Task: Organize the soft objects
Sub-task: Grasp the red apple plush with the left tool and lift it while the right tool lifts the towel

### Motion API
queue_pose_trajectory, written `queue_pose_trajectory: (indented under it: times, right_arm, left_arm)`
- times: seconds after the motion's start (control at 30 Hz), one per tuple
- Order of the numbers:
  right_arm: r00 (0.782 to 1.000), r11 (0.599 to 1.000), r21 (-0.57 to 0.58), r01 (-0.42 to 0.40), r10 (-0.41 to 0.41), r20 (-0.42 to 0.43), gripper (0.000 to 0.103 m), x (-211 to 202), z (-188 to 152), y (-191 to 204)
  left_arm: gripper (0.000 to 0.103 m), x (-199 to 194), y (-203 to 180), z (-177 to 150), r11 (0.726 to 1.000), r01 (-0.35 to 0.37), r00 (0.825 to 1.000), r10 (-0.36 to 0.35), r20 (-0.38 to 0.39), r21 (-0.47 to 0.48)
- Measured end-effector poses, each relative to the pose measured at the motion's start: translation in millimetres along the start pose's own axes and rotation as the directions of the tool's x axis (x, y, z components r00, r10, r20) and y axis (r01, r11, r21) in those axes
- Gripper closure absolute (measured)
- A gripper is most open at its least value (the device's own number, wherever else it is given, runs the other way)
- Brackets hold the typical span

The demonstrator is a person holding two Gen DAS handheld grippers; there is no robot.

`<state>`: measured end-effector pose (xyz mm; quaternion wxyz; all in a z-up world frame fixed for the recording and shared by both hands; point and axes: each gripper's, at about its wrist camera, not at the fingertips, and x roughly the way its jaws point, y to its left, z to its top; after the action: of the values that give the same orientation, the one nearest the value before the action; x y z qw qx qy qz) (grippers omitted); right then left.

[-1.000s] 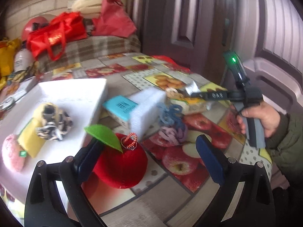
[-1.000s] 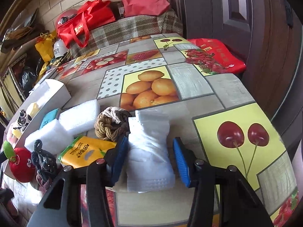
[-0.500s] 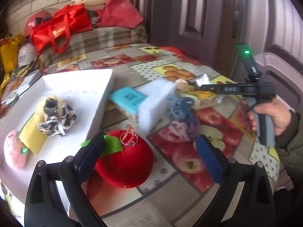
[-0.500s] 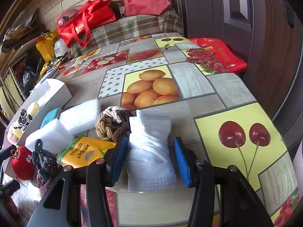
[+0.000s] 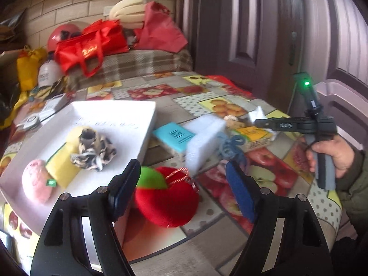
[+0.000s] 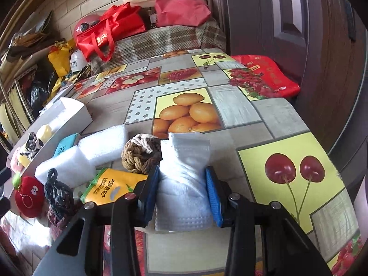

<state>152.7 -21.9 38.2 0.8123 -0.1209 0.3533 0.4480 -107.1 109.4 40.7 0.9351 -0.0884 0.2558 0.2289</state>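
Two grippers over a fruit-print desk. Left gripper spread around a red plush apple, jaws lately closing in, neither pad touching it; apple on the desk just beside the near edge of a white tray. In the tray, toward ten o'clock of the apple: a pink plush, a yellow sponge and a black-and-white scrunchie. At one o'clock of the apple, a teal sponge, a white foam block and a blue yarn tangle. Right gripper pinching a white folded cloth, jaws lately closing, fabric bulging between the blue fingers. At eleven o'clock of the cloth, a braided rope ring, touching it; at nine o'clock, a yellow packet.
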Motion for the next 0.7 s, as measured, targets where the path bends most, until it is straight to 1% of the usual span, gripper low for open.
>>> queue_pose_trajectory:
  times: [0.1,0.17,0.23,0.3,0.33,0.37,0.4,0.43,0.47,0.53,0.6,0.63,0.7]
  right_arm:
    - [1.000,1.000,0.009,-0.009,0.009,-0.002,0.064,0.4,-0.1,-1.5]
    - [1.000,1.000,0.012,-0.012,0.012,-0.004,0.064,0.5,-0.2,-1.3]
    - [1.000,1.000,0.014,-0.013,0.014,-0.004,0.064,0.4,-0.4,-1.4]
    - [1.000,1.000,0.020,-0.017,0.017,-0.005,0.063,0.5,-0.4,-2.0]
    - [1.000,1.000,0.022,-0.019,0.019,-0.005,0.063,0.6,-0.2,-2.8]
    - [1.000,0.999,0.026,-0.020,0.020,-0.005,0.063,0.5,-0.4,-3.5]
    - [1.000,0.999,0.030,-0.022,0.023,-0.005,0.064,0.7,-0.4,-4.3]
    - [1.000,0.999,0.033,-0.024,0.024,-0.006,0.063,1.1,-0.2,-5.0]
    - [1.000,0.999,0.036,-0.026,0.026,-0.007,0.063,1.4,-0.2,-5.7]
    - [1.000,0.999,0.040,-0.028,0.029,-0.009,0.063,1.7,-0.1,-6.2]
    - [1.000,0.999,0.041,-0.029,0.029,-0.008,0.063,1.8,0.1,-7.0]
    - [1.000,0.999,0.040,-0.029,0.029,-0.009,0.063,1.9,0.1,-7.0]
    - [1.000,0.999,0.039,-0.028,0.029,-0.009,0.063,1.8,0.1,-7.1]
  left_arm:
    - [0.025,5.3,6.4,-1.9,0.999,-0.037,0.999,0.036,-0.034,-0.021]
    - [0.025,11.5,9.1,-4.1,0.999,-0.038,0.997,0.036,-0.068,-0.029]
    - [0.025,24.0,4.6,-5.5,1.000,-0.016,0.991,0.015,-0.134,-0.009]
    - [0.024,29.1,-6.4,-7.4,0.999,-0.008,0.986,0.014,-0.169,0.036]
    - [0.024,28.9,-11.2,-7.7,0.999,0.021,0.985,-0.012,-0.171,0.049]
    - [0.024,26.1,-14.9,-8.2,0.995,0.092,0.982,-0.085,-0.168,0.039]
    - [0.024,23.1,-17.0,-8.8,0.990,0.140,0.978,-0.134,-0.161,0.028]
    - [0.024,20.2,-19.2,-9.3,0.986,0.167,0.975,-0.161,-0.152,0.027]
    - [0.024,17.3,-22.0,-9.2,0.984,0.172,0.976,-0.166,-0.139,0.034]
    - [0.024,10.8,-23.2,-6.9,0.987,0.156,0.983,-0.151,-0.101,0.035]
    - [0.024,6.3,-19.1,-4.3,0.993,0.110,0.992,-0.108,-0.067,0.030]
    - [0.024,6.7,-18.7,-2.8,0.995,0.097,0.994,-0.095,-0.063,0.031]
    - [0.024,11.3,-17.6,-0.5,0.996,0.088,0.993,-0.085,-0.079,0.033]
